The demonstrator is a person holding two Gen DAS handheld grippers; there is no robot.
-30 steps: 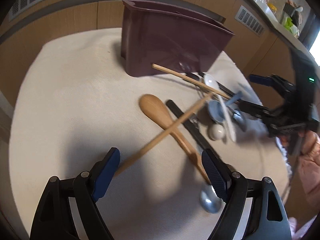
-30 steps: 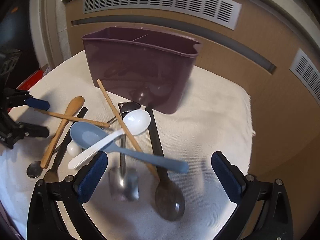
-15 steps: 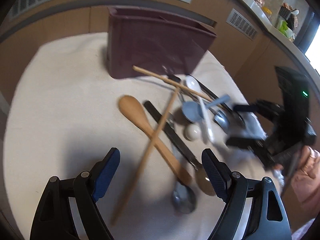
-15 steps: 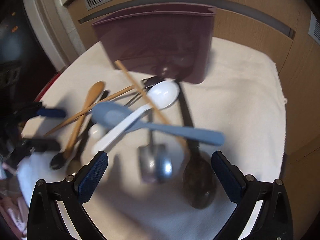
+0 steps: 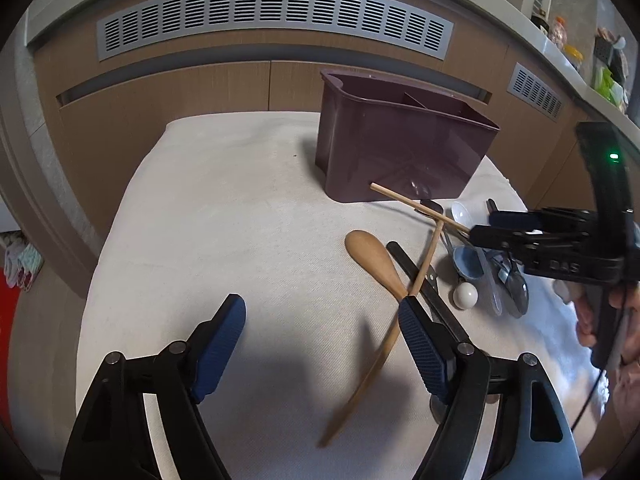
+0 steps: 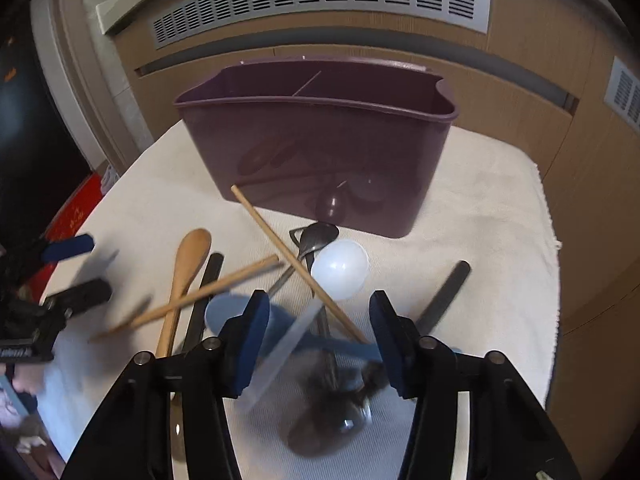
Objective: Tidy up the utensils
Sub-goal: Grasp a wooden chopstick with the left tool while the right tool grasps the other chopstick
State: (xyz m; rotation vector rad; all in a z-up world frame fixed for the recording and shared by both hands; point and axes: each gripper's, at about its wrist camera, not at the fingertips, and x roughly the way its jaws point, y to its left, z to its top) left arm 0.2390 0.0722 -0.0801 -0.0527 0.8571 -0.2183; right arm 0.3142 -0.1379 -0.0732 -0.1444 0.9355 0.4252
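Lying between right gripper point(image 6: 318, 320) fingers: blue spoon point(image 6: 280, 326).

Right claw point(image 6: 318, 322) narrowed and dropped onto the blue spoon point(image 6: 240, 314), nearer the purple caddy point(image 6: 320, 148); left claw point(image 5: 322, 330) withdrew.

Right wrist view: blue spoon point(image 6: 236, 314) and white spoon point(image 6: 340, 264) handles smeared by motion blur, partly behind right hand-held gripper point(image 6: 318, 340) fingers. Dark spoon point(image 6: 332, 420) bowl blurred, shape unclear. Left hand-held gripper point(image 6: 70, 268) blurred, cut by left edge. Left wrist view: wooden spoon point(image 5: 376, 260) handle hidden behind blue pad point(image 5: 420, 340); chopstick point(image 5: 376, 360) lower end blurred. Holder point(image 5: 400, 152) interior mostly hidden by its walls.
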